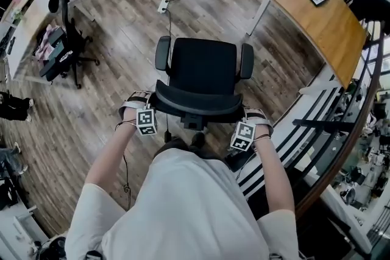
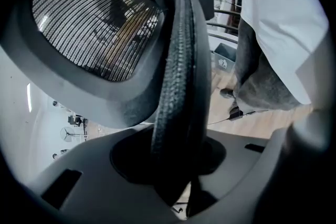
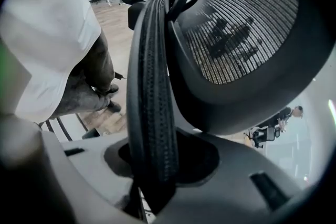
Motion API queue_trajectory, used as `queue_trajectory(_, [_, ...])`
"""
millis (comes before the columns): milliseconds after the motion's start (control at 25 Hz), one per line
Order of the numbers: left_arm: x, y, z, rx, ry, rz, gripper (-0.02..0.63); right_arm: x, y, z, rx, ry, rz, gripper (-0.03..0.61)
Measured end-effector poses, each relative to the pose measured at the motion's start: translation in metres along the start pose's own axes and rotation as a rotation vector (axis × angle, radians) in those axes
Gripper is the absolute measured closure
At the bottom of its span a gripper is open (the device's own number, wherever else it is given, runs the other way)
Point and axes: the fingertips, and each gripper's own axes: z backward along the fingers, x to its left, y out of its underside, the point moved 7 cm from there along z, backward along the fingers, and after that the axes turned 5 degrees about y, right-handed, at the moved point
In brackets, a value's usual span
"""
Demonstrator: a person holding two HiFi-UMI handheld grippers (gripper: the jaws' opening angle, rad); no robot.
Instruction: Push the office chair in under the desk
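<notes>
Just in front of me stands the office chair [image 1: 202, 70], seat pointing away, with its backrest [image 1: 198, 108] the part nearest to me. Both pairs of tongs are clamped on that backrest's padded edge: the left gripper [image 1: 145, 111] at the chair's left corner, the right gripper [image 1: 247, 125] at its right corner. In each gripper view the ribbed edge runs straight down between the jaws, which sit narrow against it. The line between my two grips therefore lies crosswise, and the chair's front-to-back line points straight ahead over the wooden floor [image 1: 122, 21]. The desk [image 1: 317, 15] is not on that line. It stands well apart from the chair, ahead and off to the chair's right, its long edge slanting. I reckon the push must carry the chair forward while swinging its front rightward, the left grip driving the wider arc. My right hand is the nearer to the desk. Well off the chair's left stands a second chair [image 1: 64, 49].
</notes>
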Motion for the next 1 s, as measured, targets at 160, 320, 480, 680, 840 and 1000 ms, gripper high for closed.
queue_trajectory(160, [0.018,-0.003,-0.008,-0.003,0.003,-0.005,0.494,-0.016,0.004,-0.007,0.008,0.001,-0.015,0.446])
queue_trajectory(320, [0.039,0.002,-0.018,-0.007,-0.004,-0.016,0.492,-0.032,0.001,-0.016,0.011,0.012,-0.034,0.446])
queue_trajectory(480, [0.059,-0.002,-0.028,-0.016,0.000,-0.028,0.492,-0.046,0.008,-0.027,0.020,0.009,-0.058,0.446])
queue_trajectory(680, [0.085,-0.007,-0.039,-0.031,0.012,-0.050,0.492,-0.067,0.013,-0.033,0.032,0.001,-0.081,0.446])
queue_trajectory(840, [0.113,-0.008,-0.049,-0.037,0.015,-0.076,0.492,-0.085,0.015,-0.039,0.048,0.002,-0.116,0.446])
queue_trajectory(1000, [0.138,-0.009,-0.059,-0.052,0.021,-0.103,0.492,-0.101,0.017,-0.047,0.071,0.007,-0.136,0.448])
